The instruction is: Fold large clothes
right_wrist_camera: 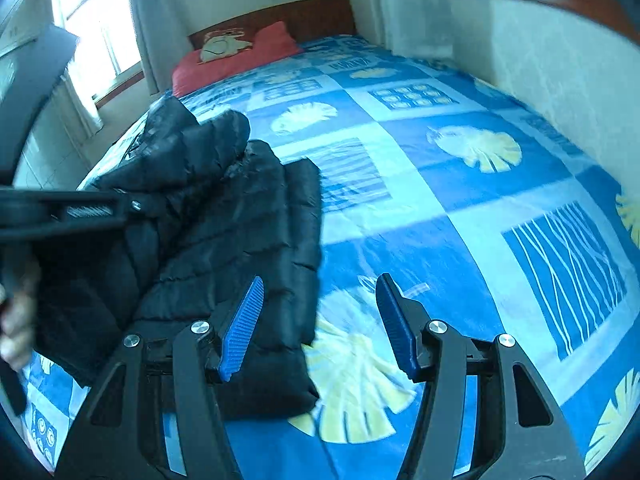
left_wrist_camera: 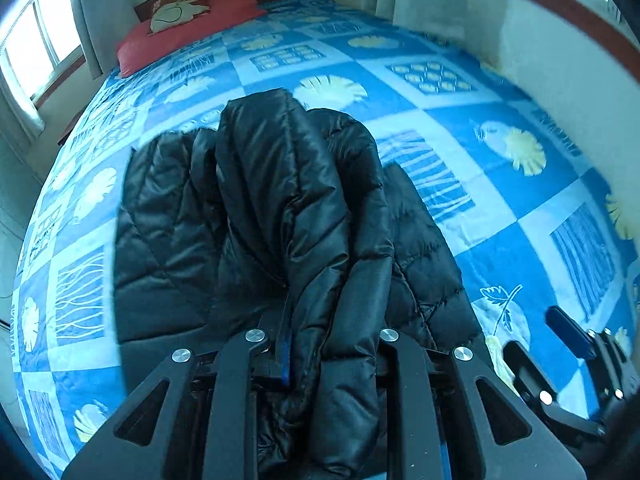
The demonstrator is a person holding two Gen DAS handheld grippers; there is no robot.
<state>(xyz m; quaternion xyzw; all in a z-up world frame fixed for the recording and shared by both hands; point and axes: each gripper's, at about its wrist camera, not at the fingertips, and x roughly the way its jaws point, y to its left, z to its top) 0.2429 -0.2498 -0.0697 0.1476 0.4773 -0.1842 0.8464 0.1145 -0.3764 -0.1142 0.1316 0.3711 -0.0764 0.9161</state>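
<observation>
A black quilted puffer jacket (left_wrist_camera: 280, 200) lies partly folded on the blue patterned bedspread (left_wrist_camera: 500, 184). My left gripper (left_wrist_camera: 320, 348) is shut on a bunched fold of the jacket, which rises between its fingers and hides the tips; only a strip of one blue pad shows. In the right wrist view the jacket (right_wrist_camera: 240, 240) lies at the left, with its near edge just under my right gripper's left finger. My right gripper (right_wrist_camera: 320, 320) hovers over bare bedspread beside it, open, with nothing between its blue pads. The left gripper (right_wrist_camera: 120, 204) reaches in from the left, held by a hand (right_wrist_camera: 16, 320).
A red pillow (left_wrist_camera: 188, 36) with a cream cushion lies at the wooden headboard (right_wrist_camera: 304, 12). A white wall (left_wrist_camera: 560, 80) runs along the bed's right side. A window and curtains (right_wrist_camera: 96, 32) stand to the left. Open bedspread (right_wrist_camera: 460, 220) stretches right of the jacket.
</observation>
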